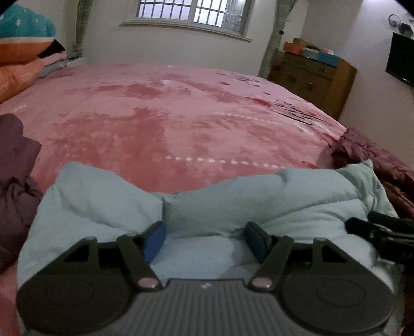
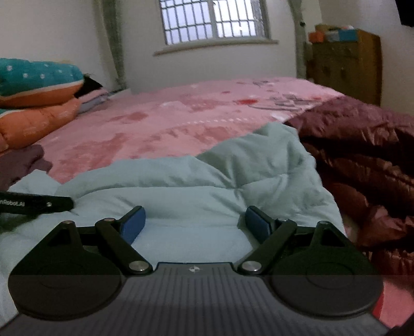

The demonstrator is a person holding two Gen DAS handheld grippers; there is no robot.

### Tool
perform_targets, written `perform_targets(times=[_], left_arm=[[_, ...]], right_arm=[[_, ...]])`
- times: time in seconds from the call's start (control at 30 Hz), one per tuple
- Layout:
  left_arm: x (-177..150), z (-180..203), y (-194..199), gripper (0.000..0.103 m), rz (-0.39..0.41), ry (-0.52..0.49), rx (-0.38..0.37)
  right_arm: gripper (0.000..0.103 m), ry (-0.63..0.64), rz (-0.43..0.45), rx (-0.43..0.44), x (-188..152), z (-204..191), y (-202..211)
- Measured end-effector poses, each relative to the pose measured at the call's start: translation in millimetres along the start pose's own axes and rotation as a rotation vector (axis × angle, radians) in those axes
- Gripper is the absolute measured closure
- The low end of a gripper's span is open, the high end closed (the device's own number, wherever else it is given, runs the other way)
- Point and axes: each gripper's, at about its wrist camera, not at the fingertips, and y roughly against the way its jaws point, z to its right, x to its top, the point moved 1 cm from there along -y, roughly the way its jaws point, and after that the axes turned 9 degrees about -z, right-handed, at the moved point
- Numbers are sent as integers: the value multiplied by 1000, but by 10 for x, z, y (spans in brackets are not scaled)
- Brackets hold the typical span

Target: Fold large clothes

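A pale mint-green padded garment lies bunched at the near edge of the pink bed; it also shows in the right wrist view. My left gripper is open, its blue pads spread just above the garment's near part. My right gripper is open too, low over the same garment, nothing between its pads. The right gripper shows at the right edge of the left wrist view, and the left gripper at the left edge of the right wrist view.
A maroon shiny quilted garment lies right of the green one. A dark purple garment lies at the left. Orange and teal pillows are stacked at far left. A wooden dresser stands beyond the bed, under a barred window.
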Motion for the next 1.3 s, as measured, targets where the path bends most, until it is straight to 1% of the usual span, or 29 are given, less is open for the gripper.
perform_targets(times=[0.13,0.23,0.37,0.4,0.57,0.6,0.67,0.7,0.83,0.93,1.0,1.07,1.13,1.2,1.3], left_arm=[[-57,13,-69,31,17,-12,3],[-83,20,-135,30,27,-20,5],[-133,26,-218,29,46,-23,2],[-149,21,-236,29,54,-22,0],[-222,8,-284,28,94,-16,-9],[-228,0,-292,28,98,-14,-11],[-247,5,-304,27,108,-16,-10],[-252,6,-309,27,111,-16,-9],[-256,21,-314,27,117,-20,-2],[-248,32,-299,26,119,-24,7],[-226,51,-278,25,109,-29,22],[-193,87,-218,23,93,-36,54],[-176,126,-93,22,80,-41,85],[-202,147,79,19,94,-39,102],[-313,134,330,15,119,-38,127]], right_arm=[[0,-21,-38,-43,60,68,-140],[0,-25,-63,-57,67,81,-200],[0,-16,-83,-66,19,5,-25],[0,-15,-85,-67,-40,-27,-18],[0,-4,-81,-69,-118,-88,-11],[0,0,-76,-69,-215,-94,55],[0,5,-66,-72,-249,-90,49],[0,-21,-51,-103,-288,-96,75],[0,-16,-40,-106,-277,-102,123],[0,-25,-26,-91,-291,-58,179],[0,-35,-15,-73,-298,-48,208],[0,-50,1,-50,-305,-15,272],[0,-81,8,-22,-297,37,378],[0,-127,31,4,-297,105,528],[0,-180,79,2,-317,199,787]])
